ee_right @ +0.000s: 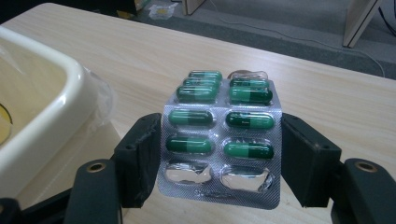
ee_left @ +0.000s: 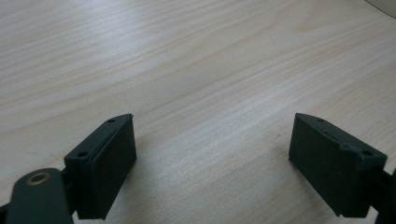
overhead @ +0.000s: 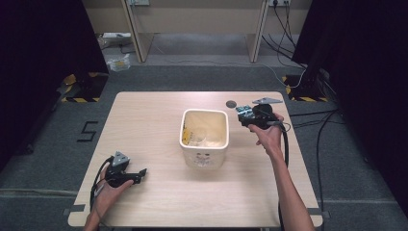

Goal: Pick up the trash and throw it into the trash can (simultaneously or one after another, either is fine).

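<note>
Here we list what stands on the table [overhead: 144, 120] and what we judge to be at risk.

Item one: the blister pack [ee_right: 222, 140], silver foil with green capsules, two pockets at the near end already empty. We hold it in the right gripper [ee_right: 219, 161], whose jaws are closed on its two long edges, the pack lying flat between the pads. In the high view the right gripper [overhead: 246, 114] hangs in the air just beside the right rim of the bin.

Item two: the cream bin [overhead: 204, 137], square, open-topped, standing mid-table, with clear wrappers and scraps inside. In the right gripper view its rim [ee_right: 70, 93] sits to the left of the pack, near but apart.

Item three: the left gripper [ee_left: 212, 154], jaws wide and holding nothing, resting low over bare wood at the near left corner [overhead: 137, 174].

Risks, as we judge them. The grip is on thin foil edges only, so the pack may bow and spring out, or pivot between the pads if we swing quickly. If we let go before the pack is fully over the opening, it may strike the rim and fall to the table. A light, flat pack may also glide sideways on release.
</note>
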{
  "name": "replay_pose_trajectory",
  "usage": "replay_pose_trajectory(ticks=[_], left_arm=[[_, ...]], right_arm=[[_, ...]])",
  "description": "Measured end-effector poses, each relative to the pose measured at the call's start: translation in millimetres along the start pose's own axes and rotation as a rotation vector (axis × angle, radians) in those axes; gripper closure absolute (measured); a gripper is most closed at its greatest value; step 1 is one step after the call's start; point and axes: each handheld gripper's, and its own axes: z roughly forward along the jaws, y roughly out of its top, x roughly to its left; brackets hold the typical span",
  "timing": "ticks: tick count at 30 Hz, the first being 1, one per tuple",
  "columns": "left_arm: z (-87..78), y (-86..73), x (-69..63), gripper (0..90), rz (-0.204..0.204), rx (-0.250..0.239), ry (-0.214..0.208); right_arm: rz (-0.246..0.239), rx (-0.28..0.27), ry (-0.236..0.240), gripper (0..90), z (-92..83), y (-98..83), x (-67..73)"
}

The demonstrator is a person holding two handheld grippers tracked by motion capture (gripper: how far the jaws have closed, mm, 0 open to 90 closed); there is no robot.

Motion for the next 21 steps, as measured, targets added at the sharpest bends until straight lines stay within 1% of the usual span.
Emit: replay_pose_trajectory(ticks=[5,6,8,14,17,21], left_arm=[[0.0,0.0,0.0,13.9,0.000,0.000,0.000],[0.0,0.0,0.0,13.9,0.000,0.000,0.000],[0.0,0.0,0.0,13.9,0.000,0.000,0.000],[0.0,0.0,0.0,13.9,0.000,0.000,0.000],[-0.1,0.1,0.0,13.9,0.000,0.001,0.000],[-0.1,0.1,0.0,13.9,0.000,0.001,0.000]], right_arm=[[-0.007,-0.019,0.000,35.5,-6.0,3.9,2.3],[-0.007,-0.033,0.010,35.5,-9.9,5.9,4.0],[-0.006,-0.038,0.022,35.6,-12.9,6.7,5.8],[-0.023,-0.052,0.034,35.6,-22.8,10.3,10.5],[-0.034,-0.064,0.037,35.6,-30.5,15.7,12.9],[-0.052,-0.084,0.057,35.6,-40.9,22.1,19.3]])
